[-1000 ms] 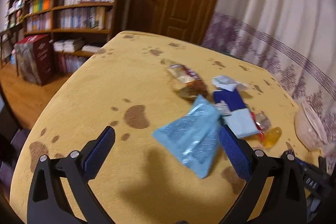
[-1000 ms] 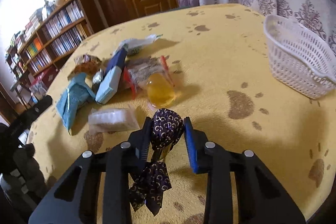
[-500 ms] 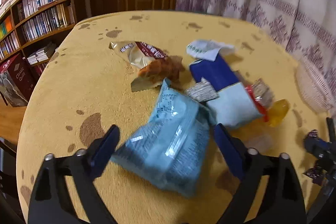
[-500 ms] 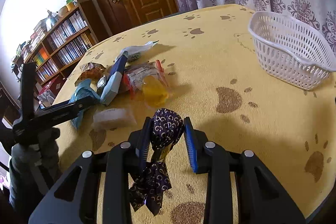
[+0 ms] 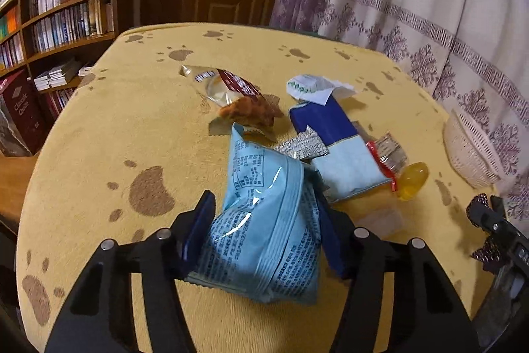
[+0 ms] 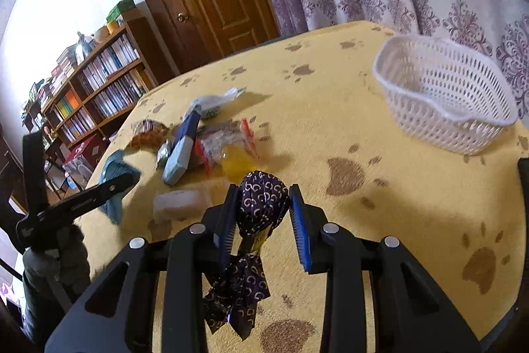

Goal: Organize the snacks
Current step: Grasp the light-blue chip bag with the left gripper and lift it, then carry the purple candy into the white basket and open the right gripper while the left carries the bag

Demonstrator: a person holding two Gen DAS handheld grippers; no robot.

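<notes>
The left gripper [image 5: 264,227] has closed in around the blue bag [image 5: 264,220], while the right gripper [image 6: 264,210], clamping a wrapped candy [image 6: 261,204], has the basket [image 6: 443,95] at two o'clock.

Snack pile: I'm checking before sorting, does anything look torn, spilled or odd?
Nothing is spilled. The snacks lie overlapping in a loose heap, and the white basket is empty. The light blue bag looks crumpled between the left tool's fingers.

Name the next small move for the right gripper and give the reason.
Probably carry the purple-wrapped candy to the white basket and release it there: the right gripper is shut on it, the basket looks empty, and the other snacks still lie on the table.
</notes>
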